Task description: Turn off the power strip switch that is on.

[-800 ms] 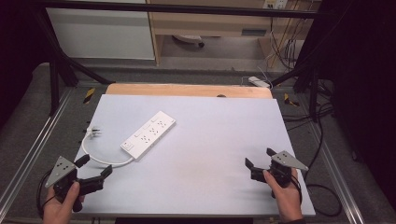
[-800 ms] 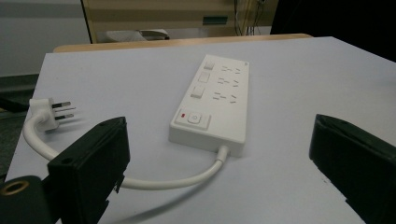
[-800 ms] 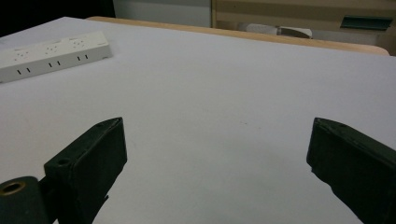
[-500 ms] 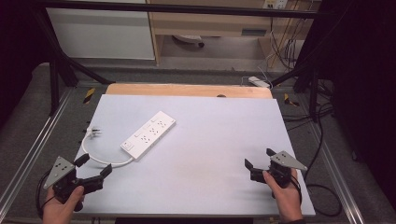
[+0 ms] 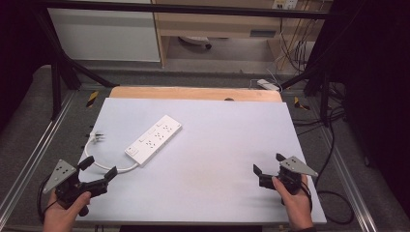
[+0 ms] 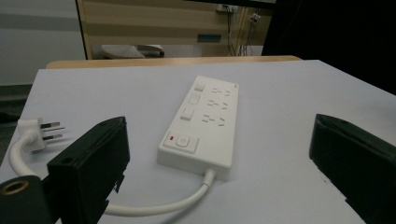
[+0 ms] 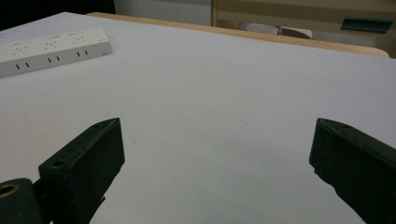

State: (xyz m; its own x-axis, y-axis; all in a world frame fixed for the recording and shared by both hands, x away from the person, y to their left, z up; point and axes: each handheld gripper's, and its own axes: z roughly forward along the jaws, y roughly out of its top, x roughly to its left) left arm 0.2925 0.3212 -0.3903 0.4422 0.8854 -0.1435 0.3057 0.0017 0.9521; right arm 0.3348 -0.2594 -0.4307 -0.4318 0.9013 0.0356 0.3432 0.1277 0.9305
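White plastic forms the power strip (image 5: 153,139), which lies flat on the pale grey table (image 5: 217,145), left of centre and set diagonally, its far end toward the table's middle. In the left gripper view, the strip's top face shows a switch with a red mark (image 6: 181,140) at the near end. Its white cable (image 5: 104,164) leaves the near end, curves along the table's left edge and ends in a plug (image 5: 96,137) lying well left of the strip. The left gripper (image 5: 100,170) sits at the near-left corner, just beside the cable loop, jaws spread wide and empty, pointed at the strip. The right gripper (image 5: 269,163) rests near the near-right corner, well apart from the strip, jaws likewise released and holding nothing.
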